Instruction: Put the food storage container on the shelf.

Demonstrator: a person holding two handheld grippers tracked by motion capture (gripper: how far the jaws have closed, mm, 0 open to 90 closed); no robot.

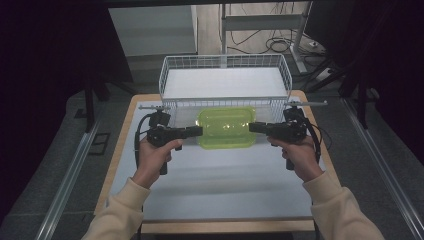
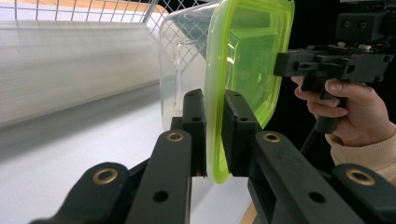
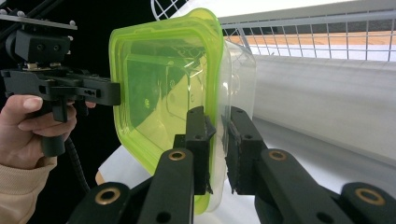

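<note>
A clear plastic container with a lime-green lid (image 1: 226,127) hangs just above the white table top, held from both sides. My left gripper (image 1: 199,131) is shut on the left rim of the lid, and in the left gripper view its pads (image 2: 235,122) clamp the green rim (image 2: 215,135) with the clear tub (image 2: 183,56) beyond. On the opposite side my right gripper (image 1: 252,127) is shut on the right rim. The right gripper view has its jaws pinching the lid's edge (image 3: 212,140), with the other hand and its gripper (image 3: 56,88) farther off.
A white wire basket (image 1: 225,82) stands directly behind the container at the table's far edge. The white mat (image 1: 215,185) stretches toward the person. Metal rails run along the floor on both sides, and cables lie behind the basket.
</note>
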